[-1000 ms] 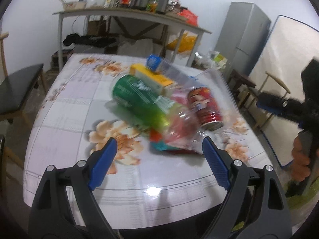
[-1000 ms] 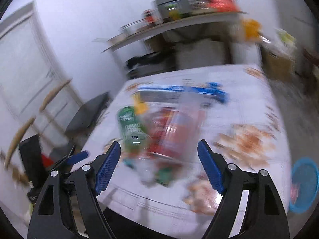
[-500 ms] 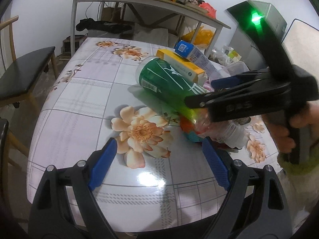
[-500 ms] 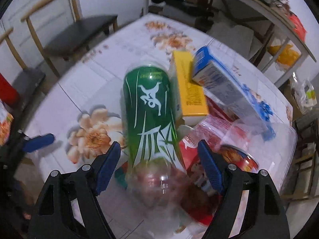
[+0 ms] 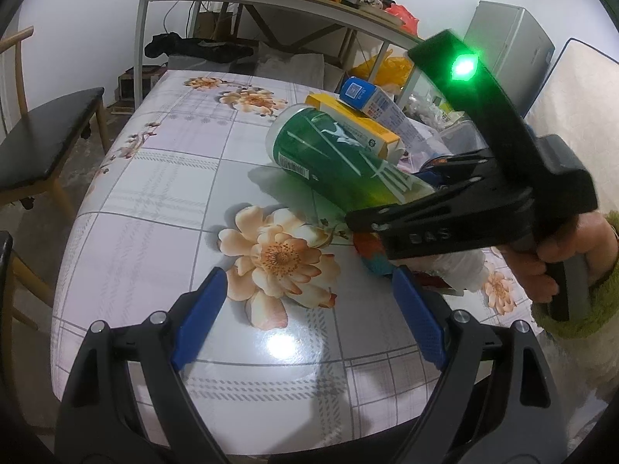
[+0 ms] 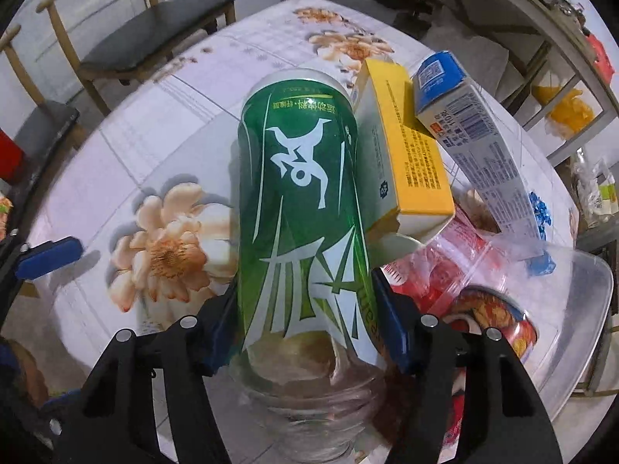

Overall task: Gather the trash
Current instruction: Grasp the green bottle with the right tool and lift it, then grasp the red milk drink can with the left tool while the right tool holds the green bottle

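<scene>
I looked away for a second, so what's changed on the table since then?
The right gripper swung in over the trash pile, came down around the green bottle, and its jaws are closing on it. The left gripper stays open and empty; the yellow box and blue box haven't moved.

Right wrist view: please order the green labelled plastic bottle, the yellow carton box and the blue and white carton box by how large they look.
1. Green labelled plastic bottle, though nearest the camera.
2-3. Yellow carton box and blue and white carton box: too alike to rank.
</scene>
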Available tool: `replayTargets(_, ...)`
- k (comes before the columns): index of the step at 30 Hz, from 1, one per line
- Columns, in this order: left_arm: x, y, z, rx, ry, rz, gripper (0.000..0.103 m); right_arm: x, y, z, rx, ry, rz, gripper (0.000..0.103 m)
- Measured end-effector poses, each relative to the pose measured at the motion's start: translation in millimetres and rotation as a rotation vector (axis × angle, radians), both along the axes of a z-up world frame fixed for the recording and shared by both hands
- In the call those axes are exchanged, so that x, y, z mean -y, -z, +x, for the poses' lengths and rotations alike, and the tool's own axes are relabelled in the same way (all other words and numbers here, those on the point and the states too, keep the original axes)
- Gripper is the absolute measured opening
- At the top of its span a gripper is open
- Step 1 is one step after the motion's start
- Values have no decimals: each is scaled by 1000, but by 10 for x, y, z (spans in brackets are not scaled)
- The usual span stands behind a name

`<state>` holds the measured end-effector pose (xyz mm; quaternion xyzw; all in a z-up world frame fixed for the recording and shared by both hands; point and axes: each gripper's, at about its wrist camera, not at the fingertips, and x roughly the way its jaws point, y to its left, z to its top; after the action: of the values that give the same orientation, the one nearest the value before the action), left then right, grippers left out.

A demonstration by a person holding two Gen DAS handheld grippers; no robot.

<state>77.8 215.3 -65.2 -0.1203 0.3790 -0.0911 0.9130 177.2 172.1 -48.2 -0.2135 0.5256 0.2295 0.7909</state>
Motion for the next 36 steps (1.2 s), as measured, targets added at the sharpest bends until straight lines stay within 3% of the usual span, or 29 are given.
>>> replayTargets(8, -13, -90, -95, 26, 1, 11, 83, 636, -522, -368, 85, 106, 201, 61)
replayTargets(12, 53, -112, -98, 27, 19, 4, 83, 1134, -693, -491, 132, 225, 289, 61)
replayTargets(17, 219, -167, -112, 36, 66, 2, 83, 1785, -593, -521, 118, 397, 358, 61)
replayTargets(23, 457, -250, -104, 47, 123, 6, 83, 2461, -564, -711, 109, 526, 623, 61)
replayTargets(27, 649, -302, -62, 57, 168, 0, 83, 2800, -518, -914, 150, 624, 696, 61)
replayTargets(32, 980, -375, 56, 66, 251, 0, 83, 3277, -204, -1137, 116, 787, 765, 61)
replayTargets(36, 1325, -542, 188, 108, 327, 5, 83, 3503, 153, -1194, 29, 881, 800, 61)
